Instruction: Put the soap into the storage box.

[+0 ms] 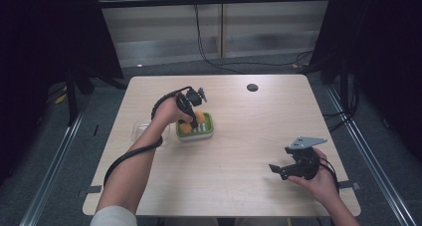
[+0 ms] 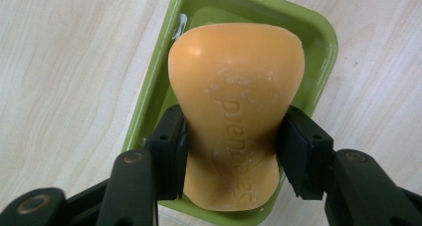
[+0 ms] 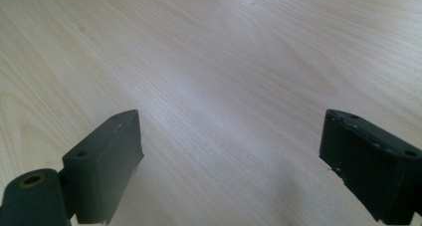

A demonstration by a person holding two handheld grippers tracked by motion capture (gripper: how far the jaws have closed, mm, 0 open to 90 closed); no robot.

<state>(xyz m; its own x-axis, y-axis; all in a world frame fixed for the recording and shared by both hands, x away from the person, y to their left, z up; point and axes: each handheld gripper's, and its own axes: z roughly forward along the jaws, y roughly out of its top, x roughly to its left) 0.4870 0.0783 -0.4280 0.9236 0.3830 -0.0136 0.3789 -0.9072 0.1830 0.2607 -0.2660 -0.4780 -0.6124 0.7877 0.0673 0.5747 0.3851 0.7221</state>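
High view: left gripper (image 1: 191,117) over green soap dish (image 1: 206,131), left of bench (image 1: 249,151) centre, orange soap (image 1: 199,117) clamped. Clear lid (image 1: 142,130) just left of dish. Right gripper (image 1: 278,170) near right edge.
Left gripper view: fingers (image 2: 171,151) pinch soap (image 2: 236,111) waist, above dish (image 2: 326,47).
Right gripper view: fingers (image 3: 107,161) spread wide, nothing between, bare bench (image 3: 224,76).

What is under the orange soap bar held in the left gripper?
The green soap dish lies under the soap bar, which the left gripper clamps. The dish floor beneath the bar is covered.
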